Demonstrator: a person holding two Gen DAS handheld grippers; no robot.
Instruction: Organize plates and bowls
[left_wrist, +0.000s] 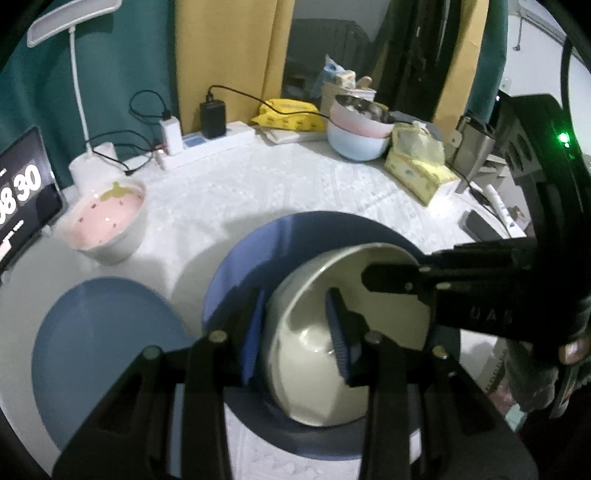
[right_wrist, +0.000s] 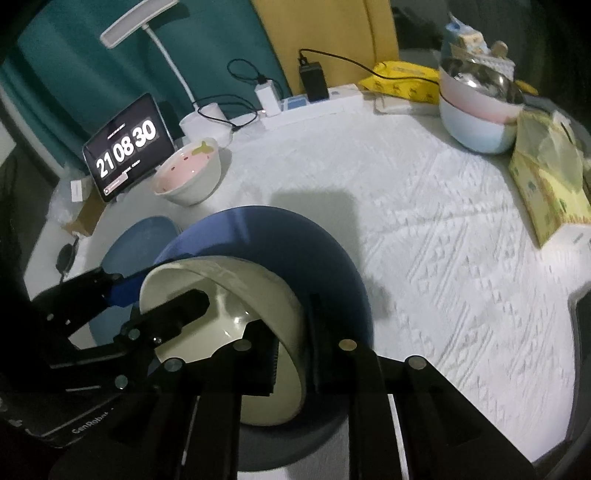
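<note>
A cream bowl (left_wrist: 314, 369) (right_wrist: 229, 317) hangs tilted over a dark blue plate (left_wrist: 258, 251) (right_wrist: 295, 240) that lies on the white tablecloth. My left gripper (left_wrist: 295, 332) is shut on the bowl's left wall, one blue pad outside and one inside. My right gripper (right_wrist: 293, 354) is shut on the opposite wall, one finger inside and one between bowl and plate. In the left wrist view a finger (left_wrist: 388, 277) of the right gripper reaches into the bowl from the right. A lighter blue plate (left_wrist: 103, 350) (right_wrist: 136, 243) lies flat to the left.
A strawberry-patterned bowl (left_wrist: 110, 221) (right_wrist: 188, 173) stands at the back left by a tablet clock (right_wrist: 127, 147). Stacked pink and blue bowls (left_wrist: 358, 129) (right_wrist: 476, 107) sit at the back right beside a yellow tissue pack (left_wrist: 417, 162) (right_wrist: 546, 177). A power strip (left_wrist: 207, 147) and a lamp line the back edge.
</note>
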